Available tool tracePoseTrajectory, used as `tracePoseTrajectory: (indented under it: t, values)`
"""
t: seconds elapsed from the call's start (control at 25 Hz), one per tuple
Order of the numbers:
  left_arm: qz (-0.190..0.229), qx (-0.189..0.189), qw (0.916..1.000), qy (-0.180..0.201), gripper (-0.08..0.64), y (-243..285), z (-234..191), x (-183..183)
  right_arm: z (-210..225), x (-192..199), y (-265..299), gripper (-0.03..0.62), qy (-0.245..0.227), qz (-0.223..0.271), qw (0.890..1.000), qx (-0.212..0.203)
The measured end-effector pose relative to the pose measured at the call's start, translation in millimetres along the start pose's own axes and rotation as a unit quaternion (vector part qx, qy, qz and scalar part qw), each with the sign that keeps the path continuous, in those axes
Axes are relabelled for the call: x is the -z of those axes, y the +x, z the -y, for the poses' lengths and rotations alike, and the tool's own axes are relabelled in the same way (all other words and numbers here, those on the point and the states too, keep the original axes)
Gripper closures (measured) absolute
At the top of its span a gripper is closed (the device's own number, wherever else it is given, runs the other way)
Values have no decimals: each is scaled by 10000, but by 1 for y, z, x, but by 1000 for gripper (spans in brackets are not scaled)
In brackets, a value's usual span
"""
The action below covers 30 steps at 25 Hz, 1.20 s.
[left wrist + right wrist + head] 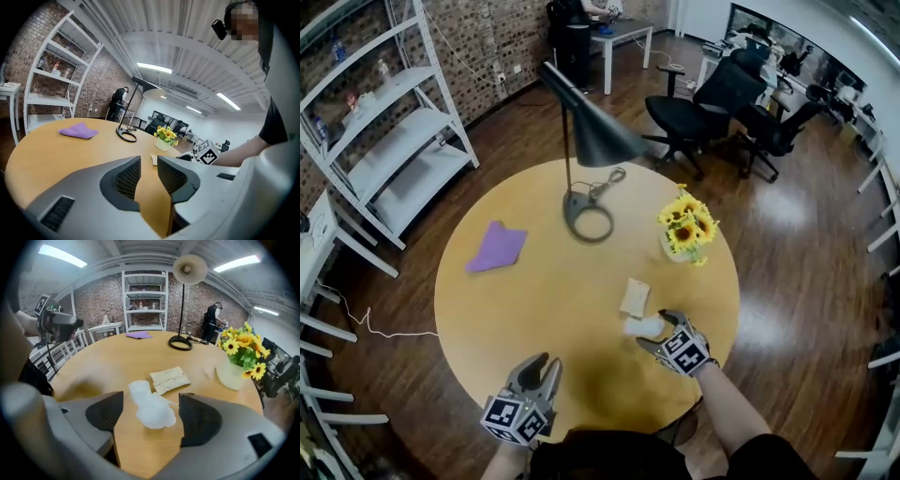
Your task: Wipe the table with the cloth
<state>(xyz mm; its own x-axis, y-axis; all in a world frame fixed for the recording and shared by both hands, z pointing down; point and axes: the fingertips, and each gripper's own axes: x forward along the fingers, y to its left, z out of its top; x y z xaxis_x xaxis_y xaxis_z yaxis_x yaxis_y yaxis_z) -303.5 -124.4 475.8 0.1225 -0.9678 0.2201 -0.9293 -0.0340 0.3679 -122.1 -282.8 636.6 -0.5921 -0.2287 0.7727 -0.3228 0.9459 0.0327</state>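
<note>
Right gripper [654, 330] points down at the round wooden table [487, 309], jaws wide apart on either side of a white crumpled cloth [152, 411] lying there, pads clear of it. A paper packet [635, 296] lies just beyond. Left gripper [546, 362] hovers near the table's edge, jaws slightly parted, empty. A purple cloth [497, 247] lies well apart.

Jaws apart, the left gripper [149, 163] hangs over the table [56, 154], purple cloth [78, 131] beyond.

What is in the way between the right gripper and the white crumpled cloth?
Nothing visible. The white crumpled cloth lies on the table between the right gripper's open jaws, untouched by them; the packet lies beyond.
</note>
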Motion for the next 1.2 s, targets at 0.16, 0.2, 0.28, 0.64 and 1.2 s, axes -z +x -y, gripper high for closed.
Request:
tracePoseTrajectory:
  t: [0.16, 0.2, 0.28, 0.64, 1.2]
  values:
    - [-132, -34, 9999, -89, 448, 3, 9, 14, -7, 11, 18, 213, -168, -314, 9991, -251]
    - [-162, -39, 9998, -95, 448, 3, 11, 17, -8, 15, 21, 213, -225, -403, 9986, -266]
    - [-233, -52, 9997, -102, 448, 1, 13, 20, -10, 23, 24, 218, -432, -613, 9970, -180]
    - [-242, -27, 9996, -105, 448, -14, 3, 21, -36, 27, 15, 368, -606, -628, 9961, 156]
    - [-68, 1242, 9922, 128, 448, -38, 14, 0, -112, -6, -72, 370, 2276, 1245, 9595, 1101]
